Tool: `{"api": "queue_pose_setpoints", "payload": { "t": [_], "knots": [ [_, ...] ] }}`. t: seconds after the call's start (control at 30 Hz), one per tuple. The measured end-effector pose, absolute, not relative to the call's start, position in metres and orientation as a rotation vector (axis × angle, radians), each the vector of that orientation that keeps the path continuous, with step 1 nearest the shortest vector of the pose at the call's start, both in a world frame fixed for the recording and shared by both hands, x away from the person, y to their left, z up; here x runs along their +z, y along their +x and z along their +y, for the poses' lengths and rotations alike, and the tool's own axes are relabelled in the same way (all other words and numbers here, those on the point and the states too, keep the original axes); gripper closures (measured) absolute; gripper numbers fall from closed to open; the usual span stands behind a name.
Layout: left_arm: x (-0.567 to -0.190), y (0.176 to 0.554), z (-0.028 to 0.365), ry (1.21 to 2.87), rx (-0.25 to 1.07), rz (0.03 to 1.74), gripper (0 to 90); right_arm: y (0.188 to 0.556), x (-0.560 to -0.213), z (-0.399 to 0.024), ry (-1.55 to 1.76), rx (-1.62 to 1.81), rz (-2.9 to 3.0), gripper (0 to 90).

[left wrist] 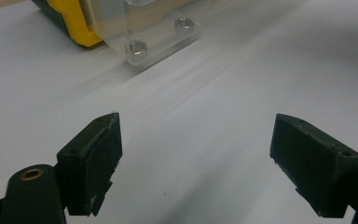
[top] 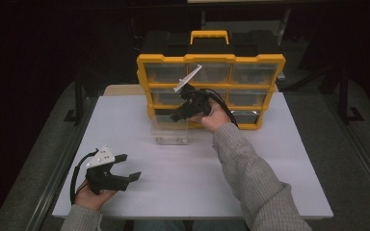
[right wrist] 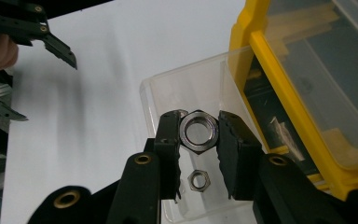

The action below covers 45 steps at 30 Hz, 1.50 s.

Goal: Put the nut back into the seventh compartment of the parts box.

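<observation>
My right gripper (right wrist: 198, 122) is shut on a large steel hex nut (right wrist: 184, 133), which it holds over an open clear plastic drawer (right wrist: 168, 91). A smaller hex nut (right wrist: 198, 180) lies on the drawer's floor just below. In the high view this drawer (top: 171, 131) is pulled out of the bottom left of the yellow and black organizer (top: 211, 60), with my right gripper (top: 175, 117) above it. My left gripper (top: 131, 166) rests low at the table's front left, open and holding nothing. The left gripper view has its gripper (left wrist: 196, 158) wide apart over bare table, with two nuts (left wrist: 136, 46) in the drawer ahead.
The organizer stands upright at the back of the white table (top: 197, 178), its other clear drawers pushed in. A sleeved forearm (top: 250, 178) crosses the right half of the table. Dark floor surrounds the table on all sides.
</observation>
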<state>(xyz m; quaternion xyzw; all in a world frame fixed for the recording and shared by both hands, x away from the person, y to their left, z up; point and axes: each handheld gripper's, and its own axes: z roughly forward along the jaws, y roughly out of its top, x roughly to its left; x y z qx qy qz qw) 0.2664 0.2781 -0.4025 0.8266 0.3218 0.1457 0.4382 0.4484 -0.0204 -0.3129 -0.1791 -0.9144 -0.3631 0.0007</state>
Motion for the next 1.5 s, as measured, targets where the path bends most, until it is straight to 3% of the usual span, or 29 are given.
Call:
{"api": "queue_pose_setpoints", "payload": {
  "t": [0.83,1.5],
  "knots": [
    [-0.402,0.267,0.279,2.059,0.363,0.794,16.6,0.462,-0.345,-0.001,-0.580,-1.043,-2.880,68.6],
    [-0.402,0.266,0.278,2.058,0.355,0.798,16.6,0.453,-0.329,-0.017,-0.578,-1.129,-2.847,64.7]
  ]
}}
